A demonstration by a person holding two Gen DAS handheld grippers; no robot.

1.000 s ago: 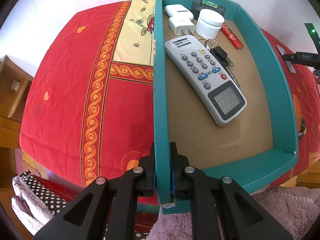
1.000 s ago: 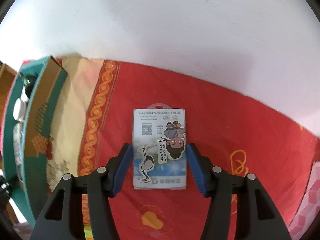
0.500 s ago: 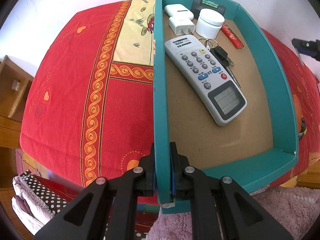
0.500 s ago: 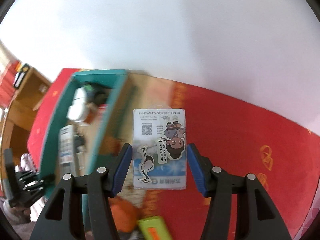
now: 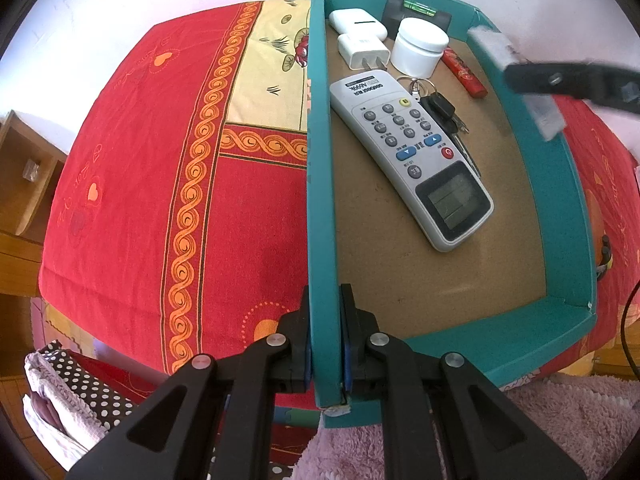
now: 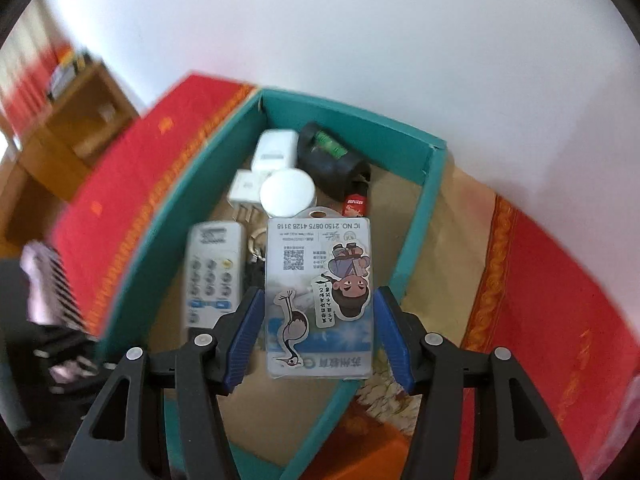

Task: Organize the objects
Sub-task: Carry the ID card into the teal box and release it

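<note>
A card (image 6: 319,300) in a clear sleeve, pinched by its side edges in the right gripper (image 6: 320,330), hangs above the open teal box (image 6: 416,236), over the keys (image 6: 256,256) and beside the remote (image 6: 214,276). The left gripper (image 5: 325,344) is clamped on the box's near left wall, steadying it on the red bedspread (image 5: 132,184).

The step in hand looks like dropping the card in. Done well, that likely means lowering it flat over the bare brown floor toward the near end, clear of the remote and the white jar (image 6: 286,194), and only then spreading the fingers, while the left grip holds the box from sliding.

Seen upside down, the card reads "IC NO. 2150 0875 4128 3118", with a QR code, a crane sticker and a cartoon figure; its Chinese lines are too small to read. In the left view the remote's (image 5: 412,156) label is inverted and not surely legible. A charger (image 5: 362,50), a small level (image 5: 416,10) and a red tube (image 5: 464,72) crowd the far end
</note>
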